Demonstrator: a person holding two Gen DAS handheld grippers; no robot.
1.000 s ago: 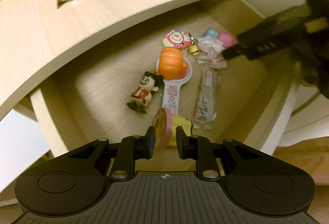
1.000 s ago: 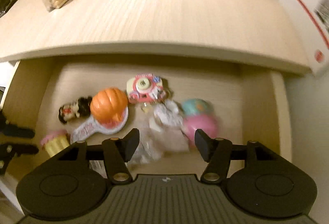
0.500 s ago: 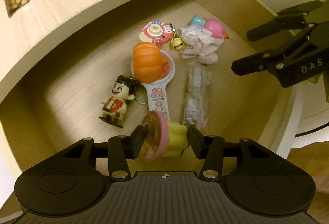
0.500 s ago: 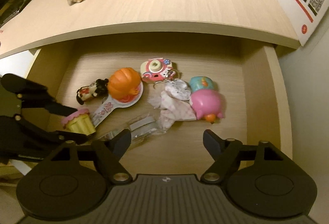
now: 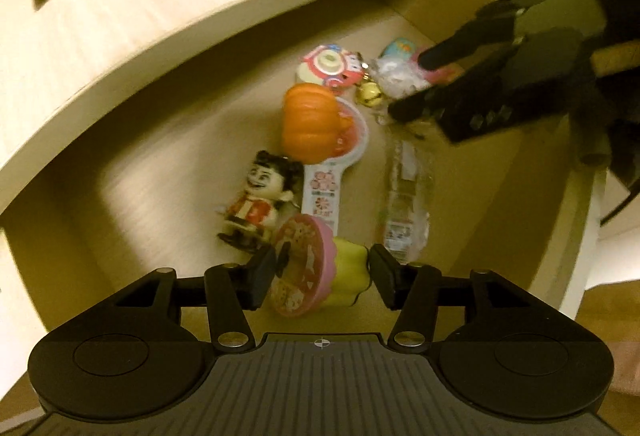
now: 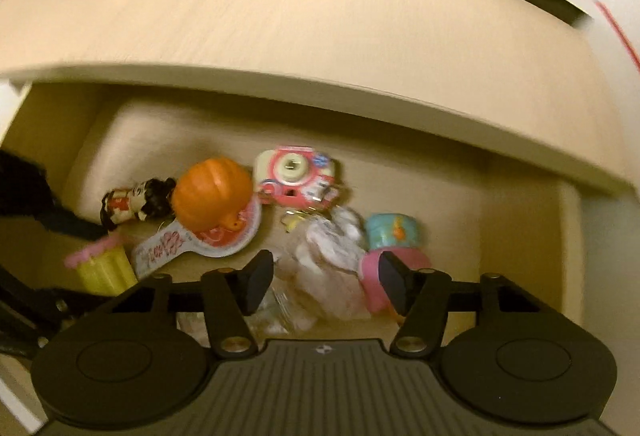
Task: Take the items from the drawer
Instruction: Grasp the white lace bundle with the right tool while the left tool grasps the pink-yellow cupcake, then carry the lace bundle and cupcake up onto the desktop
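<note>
Cupcake toy (image 5: 296, 276): lay tipped on its side near the front of the open drawer (image 5: 160, 196), pink frosting to the left, yellow base to the right. Sat between the fingers of the left gripper (image 5: 322, 268), closed in on it with one pad against the frosting and the other at the base (contact on the base side hard to judge through the blur). Stood just beside a small doll figure (image 5: 256, 200), lying on its back. Beyond that, a white paddle-shaped piece (image 5: 324, 192) with an orange pumpkin (image 5: 312, 128) resting on its round end. Right of the paddle, a clear packet (image 5: 404, 204) flat on the drawer floor. Further back, a pink toy camera (image 5: 328, 66) and a little gold bell (image 5: 370, 96).

Right gripper (image 6: 326, 276): hung with jaws spread wide, nothing held, above a crumpled white wrapper (image 6: 328, 248), with a pink toy (image 6: 370, 276) and a teal toy (image 6: 392, 232) just beside it. Over the drawer, the pale wooden desk top (image 5: 160, 16).
</note>
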